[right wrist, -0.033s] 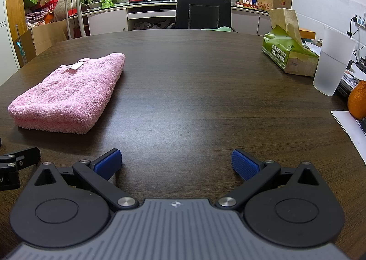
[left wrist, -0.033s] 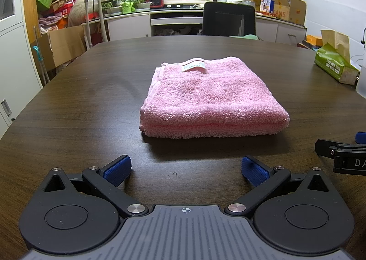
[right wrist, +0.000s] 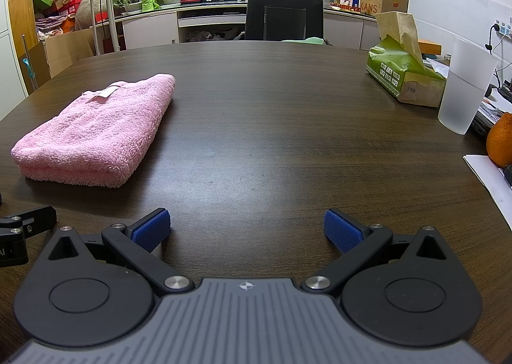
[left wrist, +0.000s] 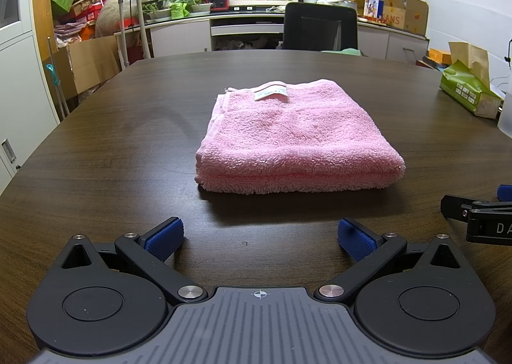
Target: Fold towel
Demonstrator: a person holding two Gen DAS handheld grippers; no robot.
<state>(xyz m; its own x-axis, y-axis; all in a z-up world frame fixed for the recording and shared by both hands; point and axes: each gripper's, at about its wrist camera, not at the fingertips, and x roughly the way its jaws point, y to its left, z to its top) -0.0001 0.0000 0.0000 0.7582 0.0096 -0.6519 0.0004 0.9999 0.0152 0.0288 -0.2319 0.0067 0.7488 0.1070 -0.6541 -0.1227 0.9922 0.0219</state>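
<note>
Dark wooden office table point(left wrist: 96, 146) carries a folded pink terry towel point(left wrist: 294, 140) just ahead of the left gripper point(left wrist: 260, 236). Both it and the right gripper point(right wrist: 245, 229) gape, empty. Soft, light and floppy, it probably grips best at an edge corner.

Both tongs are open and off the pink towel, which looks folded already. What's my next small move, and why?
Probably none on the towel: it lies as a neat layered stack, edges aligned. Left tongs and right tongs are open, holding nothing. I'd keep both back on the table and call it done.
</note>
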